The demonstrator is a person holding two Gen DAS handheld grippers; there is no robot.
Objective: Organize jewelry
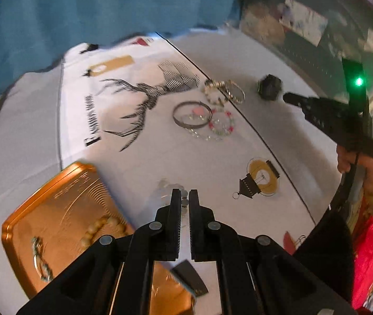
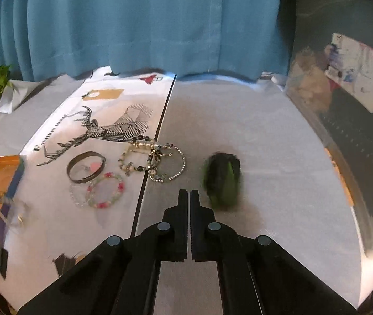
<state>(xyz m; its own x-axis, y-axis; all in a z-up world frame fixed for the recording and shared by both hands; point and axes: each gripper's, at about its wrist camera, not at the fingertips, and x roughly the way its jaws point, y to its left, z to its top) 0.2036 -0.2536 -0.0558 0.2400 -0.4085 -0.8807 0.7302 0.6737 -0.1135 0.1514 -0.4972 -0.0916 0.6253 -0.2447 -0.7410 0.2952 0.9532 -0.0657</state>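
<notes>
The left gripper point(image 1: 185, 197) has its jaws drawn together on what looks like a clear beaded bracelet point(image 1: 172, 190), though blur makes the grip hard to confirm; the beads show just past and between the fingertips, above the printed cloth point(image 1: 139, 157). To its near left lies an orange tin tray point(image 1: 63, 210) with a pale bead strand point(image 1: 99, 227) and a small chain point(image 1: 40, 260) inside. The right gripper point(image 2: 188, 195) is closed with nothing between its jaws, hanging over the grey cloth point(image 2: 265, 157). Just beyond it to the right sits a blurred dark-and-green object point(image 2: 223, 181). Farther left, across the dark seam, the rest of the jewelry is gathered: a dark metal bangle point(image 2: 86, 166), a pink-and-green beaded bracelet point(image 2: 106, 190) touching a clear one, a pearl-and-dark bead bracelet point(image 2: 139, 158), and a silver ball chain point(image 2: 176, 168) lying on the grey side. A blue curtain point(image 2: 147, 21) hangs at the far edge.
</notes>
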